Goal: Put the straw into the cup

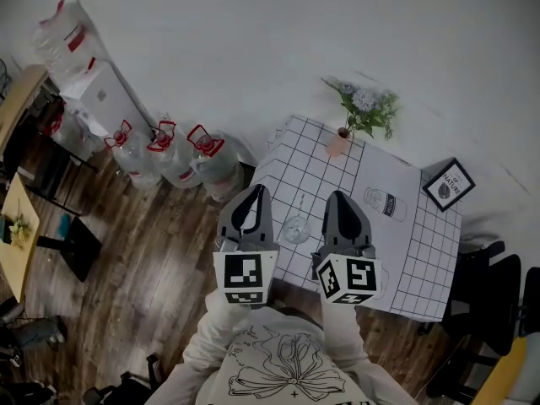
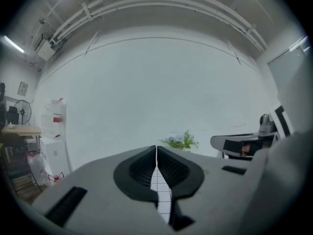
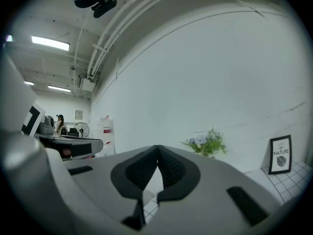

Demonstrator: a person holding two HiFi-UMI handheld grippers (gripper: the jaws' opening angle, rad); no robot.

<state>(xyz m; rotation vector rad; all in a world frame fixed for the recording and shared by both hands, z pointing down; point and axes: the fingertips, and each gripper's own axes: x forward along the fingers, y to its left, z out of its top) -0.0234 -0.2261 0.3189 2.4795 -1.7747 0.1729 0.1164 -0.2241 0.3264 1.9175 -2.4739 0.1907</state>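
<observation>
A clear glass cup [image 1: 296, 229] stands on the white grid-patterned table [image 1: 422, 260], near its front edge. Just beyond the cup lies a thin pale straw [image 1: 299, 202], faint in the head view. My left gripper [image 1: 256, 191] hovers to the left of the cup, over the table's left edge, jaws shut and empty. On the cup's right side my right gripper [image 1: 336, 197] is also shut with nothing in it. The left gripper [image 2: 156, 148] view and the right gripper [image 3: 157, 147] view show closed pads against the white wall; cup and straw are hidden there.
A small vase of flowers [image 1: 361, 112] stands at the table's far corner, and a black picture frame [image 1: 448, 184] at its right. A clear printed cylinder [image 1: 384, 202] lies right of the grippers. Water jugs [image 1: 173, 154] line the wall at left; black chairs [image 1: 494, 302] stand at right.
</observation>
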